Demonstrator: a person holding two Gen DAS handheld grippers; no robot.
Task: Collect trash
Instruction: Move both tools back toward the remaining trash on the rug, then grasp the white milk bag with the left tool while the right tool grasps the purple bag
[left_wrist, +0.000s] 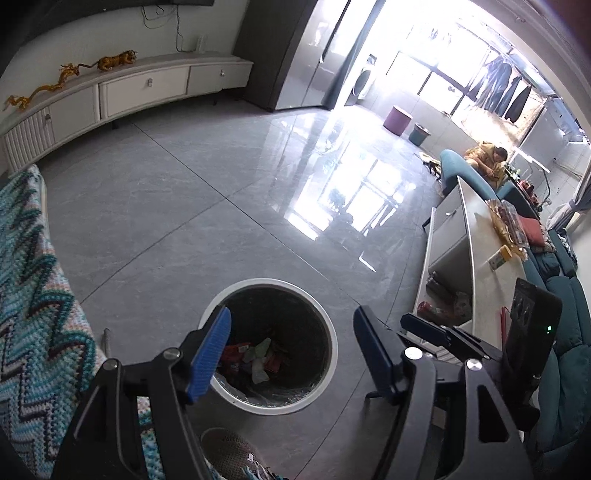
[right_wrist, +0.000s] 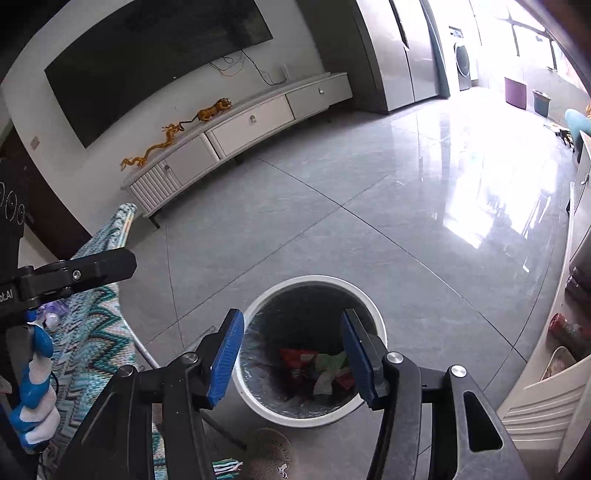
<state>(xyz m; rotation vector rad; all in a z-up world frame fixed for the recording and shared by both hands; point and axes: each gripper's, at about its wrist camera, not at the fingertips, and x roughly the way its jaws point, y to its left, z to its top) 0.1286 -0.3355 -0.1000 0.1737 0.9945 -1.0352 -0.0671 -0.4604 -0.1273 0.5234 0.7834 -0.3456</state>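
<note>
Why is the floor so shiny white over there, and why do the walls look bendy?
Left wrist view: window light bounces off the glossy floor tiles, washing them out. Right wrist view: same glare; the fisheye lens curves the TV cabinet. The trash bin stays dim inside.

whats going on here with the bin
A person holds a pair of tongs in each hand over a white bin on the grey floor. Both the left tongs and the right tongs are open with nothing between them. Crumpled wrappers already lie at the bottom of the bin, which is lined with a bag.
</note>
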